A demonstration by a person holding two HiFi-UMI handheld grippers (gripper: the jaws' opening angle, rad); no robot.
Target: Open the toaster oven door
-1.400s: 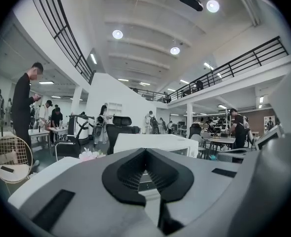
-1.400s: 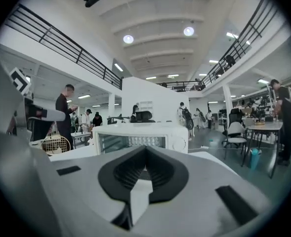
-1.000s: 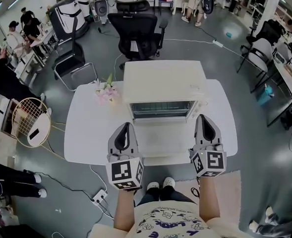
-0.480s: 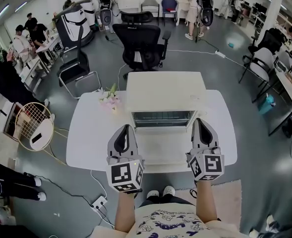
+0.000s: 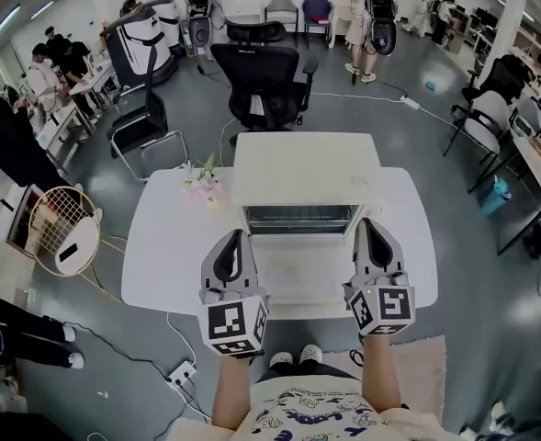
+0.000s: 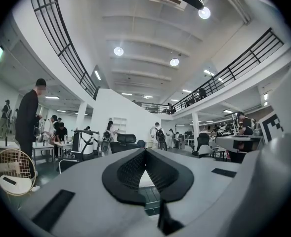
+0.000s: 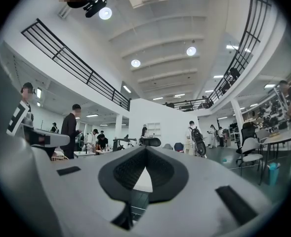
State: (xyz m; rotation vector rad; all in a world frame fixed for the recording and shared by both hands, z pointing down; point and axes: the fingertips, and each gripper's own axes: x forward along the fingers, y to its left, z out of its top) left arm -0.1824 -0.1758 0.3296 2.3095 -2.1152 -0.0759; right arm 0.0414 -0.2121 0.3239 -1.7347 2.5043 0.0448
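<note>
Your left gripper and your right gripper are both squeezed shut with nothing in them, and both point toward 12 o'clock over the flat white table. The boxy white toaster oven sits on that table at your 12 o'clock with its dark glass door facing you, your left gripper near its 7 o'clock corner and your right gripper near its 5 o'clock corner. A small bunch of pink flowers lies just beside the oven at its 9 o'clock.
</note>
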